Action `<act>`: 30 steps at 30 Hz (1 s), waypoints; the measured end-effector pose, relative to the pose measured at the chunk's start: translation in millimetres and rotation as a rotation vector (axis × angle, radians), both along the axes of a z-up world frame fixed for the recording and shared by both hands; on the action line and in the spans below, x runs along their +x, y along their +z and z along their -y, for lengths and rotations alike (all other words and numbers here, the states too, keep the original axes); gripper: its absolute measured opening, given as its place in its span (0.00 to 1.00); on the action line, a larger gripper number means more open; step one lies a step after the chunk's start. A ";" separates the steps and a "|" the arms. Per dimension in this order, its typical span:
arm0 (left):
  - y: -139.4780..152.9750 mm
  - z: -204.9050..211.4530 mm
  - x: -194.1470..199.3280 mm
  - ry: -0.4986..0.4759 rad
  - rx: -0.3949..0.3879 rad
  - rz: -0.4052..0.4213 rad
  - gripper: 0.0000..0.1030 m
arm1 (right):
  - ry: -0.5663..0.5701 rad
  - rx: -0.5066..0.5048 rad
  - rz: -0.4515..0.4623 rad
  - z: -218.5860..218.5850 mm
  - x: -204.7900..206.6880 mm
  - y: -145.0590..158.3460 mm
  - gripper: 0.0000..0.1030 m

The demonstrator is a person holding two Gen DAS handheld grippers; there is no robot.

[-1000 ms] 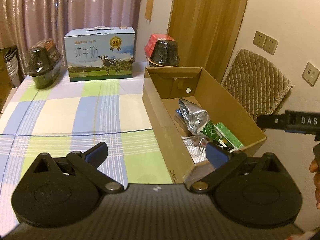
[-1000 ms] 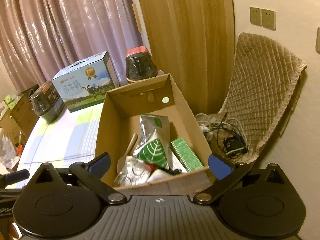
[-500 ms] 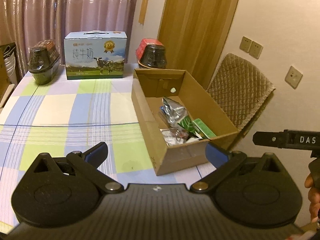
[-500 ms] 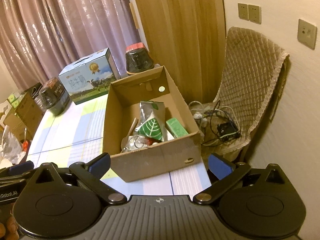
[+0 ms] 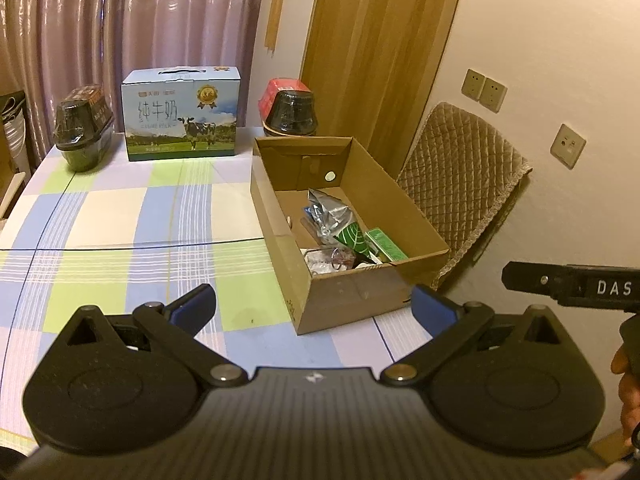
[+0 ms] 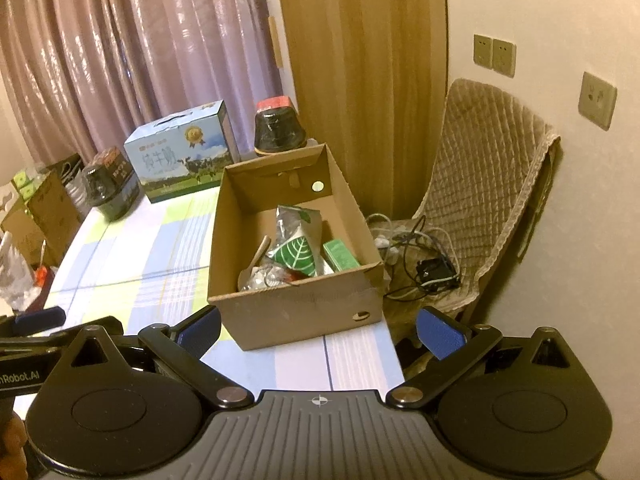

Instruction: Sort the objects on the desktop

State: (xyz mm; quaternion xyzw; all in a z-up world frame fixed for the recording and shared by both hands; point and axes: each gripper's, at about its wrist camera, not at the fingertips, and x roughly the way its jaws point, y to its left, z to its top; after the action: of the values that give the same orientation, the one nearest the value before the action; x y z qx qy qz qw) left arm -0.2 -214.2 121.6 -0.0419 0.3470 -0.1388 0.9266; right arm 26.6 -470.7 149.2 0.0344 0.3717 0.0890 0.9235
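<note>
An open cardboard box (image 5: 360, 296) (image 6: 296, 316) stands at the table's right edge. Inside lie a silver foil bag with a green leaf print (image 5: 340, 224) (image 6: 296, 240), a green packet (image 5: 386, 244) (image 6: 340, 256) and several small items. My left gripper (image 5: 314, 304) hovers open in front of the box, nothing between its blue-padded fingers. My right gripper (image 6: 318, 328) is also open and empty, held back from the box's near wall. The right gripper's body (image 5: 572, 284) shows at the right of the left wrist view.
A checked tablecloth (image 5: 120, 220) covers the table. At the back stand a blue milk carton box (image 5: 182, 116) and two dark wrapped jars (image 5: 82, 128) (image 5: 290, 110). A quilted chair (image 6: 488, 184) with cables (image 6: 420, 256) sits right of the table. Cartons (image 6: 44, 208) stand at the left.
Both grippers have pulled back and up from the cardboard box, so the whole box and more tablecloth show now. Both stayed open and empty.
</note>
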 end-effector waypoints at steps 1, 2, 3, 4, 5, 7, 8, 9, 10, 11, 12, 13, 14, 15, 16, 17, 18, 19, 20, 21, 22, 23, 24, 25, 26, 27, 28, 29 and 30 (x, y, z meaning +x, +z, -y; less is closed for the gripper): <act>-0.2 -0.5 -1.1 0.002 0.001 -0.001 0.99 | 0.002 -0.006 0.000 -0.9 -1.4 0.0 0.98; -0.6 -1.3 -2.1 0.003 0.001 0.000 0.99 | 0.003 -0.013 -0.001 -2.0 -3.4 0.0 0.98; -1.0 -2.1 -3.1 0.007 0.001 0.002 0.99 | 0.004 -0.018 -0.004 -2.5 -4.9 -1.0 0.98; -1.6 -2.8 -4.2 0.014 0.005 0.005 0.99 | 0.004 -0.020 -0.009 -3.1 -6.2 -1.7 0.98; -2.3 -3.5 -4.8 0.020 0.013 0.007 0.99 | 0.005 -0.015 -0.013 -2.7 -7.5 -2.6 0.98; -3.5 -5.1 -5.7 0.026 0.020 0.018 0.99 | 0.004 -0.008 -0.023 -2.6 -10.1 -4.8 0.98; -4.4 -6.2 -5.9 0.028 0.020 0.023 0.99 | 0.003 -0.010 -0.025 -2.3 -11.4 -5.6 0.98; -5.2 -7.2 -6.4 0.030 0.021 0.027 0.99 | 0.001 -0.014 -0.025 -2.8 -12.6 -6.3 0.98; -6.0 -8.1 -7.2 0.033 0.024 0.030 0.99 | -0.002 -0.018 -0.025 -3.2 -13.7 -6.6 0.98; -6.9 -8.2 -7.4 0.036 0.029 0.030 0.99 | -0.006 -0.020 -0.025 -3.3 -14.8 -6.9 0.98; -8.2 -8.3 -7.6 0.039 0.033 0.028 0.99 | -0.009 -0.018 -0.027 -2.9 -16.0 -7.0 0.98; -9.3 -9.1 -6.7 0.040 0.035 0.024 0.99 | -0.010 -0.013 -0.031 -2.7 -16.9 -7.3 0.98; -10.7 -9.8 -6.6 0.040 0.034 0.019 0.99 | -0.010 -0.007 -0.035 -2.6 -17.7 -7.9 0.98; -12.1 -10.8 -6.4 0.042 0.033 0.011 0.99 | -0.009 -0.003 -0.038 -3.0 -18.3 -8.3 0.98; -14.0 -12.0 -6.3 0.043 0.030 0.002 0.99 | -0.007 -0.003 -0.039 -3.6 -19.0 -9.0 0.98; -15.4 -12.8 -6.5 0.043 0.028 -0.006 0.99 | -0.006 -0.007 -0.040 -4.0 -19.8 -9.6 0.98; -17.1 -13.5 -6.6 0.045 0.026 -0.015 0.99 | -0.005 -0.010 -0.040 -5.0 -20.3 -10.0 0.98; -18.8 -14.7 -6.6 0.048 0.027 -0.024 0.99 | -0.004 -0.014 -0.040 -5.9 -20.7 -10.7 0.98; -20.3 -15.7 -6.8 0.050 0.029 -0.029 0.99 | -0.005 -0.019 -0.039 -6.5 -21.0 -11.3 0.98; -21.4 -16.0 -7.1 0.051 0.031 -0.032 0.99 | -0.006 -0.023 -0.038 -6.9 -21.0 -12.1 0.98; -22.4 -16.4 -7.4 0.052 0.034 -0.035 0.99 | -0.007 -0.026 -0.039 -7.3 -20.8 -12.8 0.98; -23.4 -17.0 -7.9 0.052 0.038 -0.037 0.99 | -0.008 -0.027 -0.040 -7.4 -20.7 -13.4 0.98; -24.3 -17.4 -8.2 0.050 0.040 -0.038 0.99 | -0.008 -0.028 -0.040 -7.9 -20.0 -13.9 0.98; -25.1 -17.6 -8.4 0.049 0.042 -0.038 0.99 | -0.008 -0.031 -0.040 -7.9 -19.9 -13.9 0.98; -25.8 -17.8 -8.3 0.049 0.042 -0.040 0.99 | -0.008 -0.037 -0.040 -8.5 -19.6 -14.8 0.98; -26.2 -17.8 -8.1 0.050 0.042 -0.043 0.99 | -0.008 -0.042 -0.040 -9.0 -19.4 -15.3 0.98; -26.6 -18.0 -8.1 0.048 0.040 -0.044 0.99 | -0.007 -0.044 -0.040 -9.5 -19.6 -15.8 0.98; -26.6 -18.1 -8.2 0.048 0.040 -0.045 0.99 | -0.004 -0.045 -0.040 -10.0 -20.0 -16.2 0.98; -26.4 -17.9 -8.5 0.048 0.041 -0.044 0.99 | -0.003 -0.044 -0.040 -10.1 -20.1 -16.4 0.98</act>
State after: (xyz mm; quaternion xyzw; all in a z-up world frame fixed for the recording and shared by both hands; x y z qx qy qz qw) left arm -8.7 -196.3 95.3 -0.0345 0.3692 -0.1083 0.9224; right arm 6.5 -460.7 132.8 0.0161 0.3917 0.0789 0.9166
